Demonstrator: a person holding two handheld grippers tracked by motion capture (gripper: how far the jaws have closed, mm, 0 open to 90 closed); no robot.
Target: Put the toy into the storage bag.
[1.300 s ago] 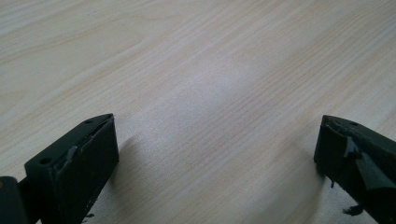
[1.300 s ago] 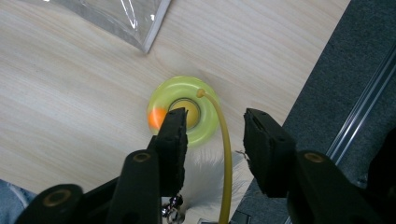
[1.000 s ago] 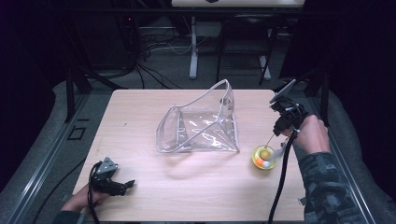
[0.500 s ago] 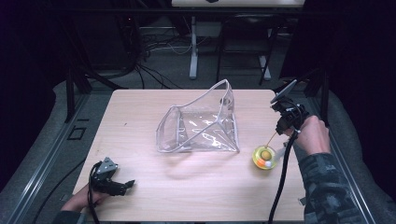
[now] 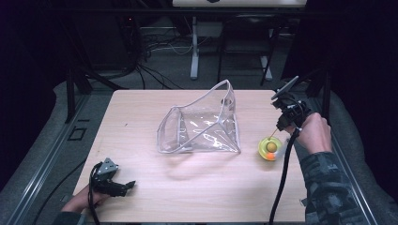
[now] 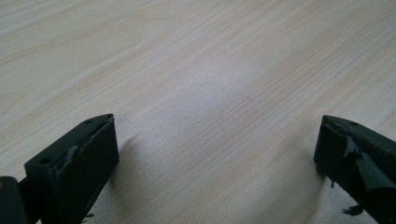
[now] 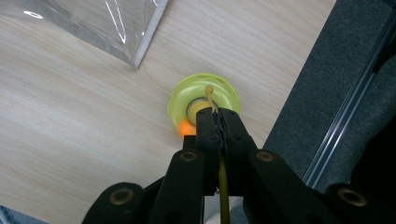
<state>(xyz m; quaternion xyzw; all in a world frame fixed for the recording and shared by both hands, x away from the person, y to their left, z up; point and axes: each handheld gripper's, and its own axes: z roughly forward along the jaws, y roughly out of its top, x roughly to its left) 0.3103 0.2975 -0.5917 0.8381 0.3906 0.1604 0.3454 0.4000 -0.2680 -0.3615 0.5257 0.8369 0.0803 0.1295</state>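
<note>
Right hand-held gripper (image 7: 218,116): clenched on yellow string (image 7: 211,97), yo-yo (image 5: 270,148) directly below.
Left hand-held gripper (image 5: 126,186): released, far across desk (image 5: 141,108).

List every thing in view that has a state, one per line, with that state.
clear pouch: lying on the table, mouth open and propped up, looks empty.
yellow yo-yo: flat on the table, beside the pouch's corner, apart from it.
yo-yo string: pinched in the right gripper.
right gripper: shut on the string, just above the yo-yo.
left gripper: open, empty, low over bare table.
</note>
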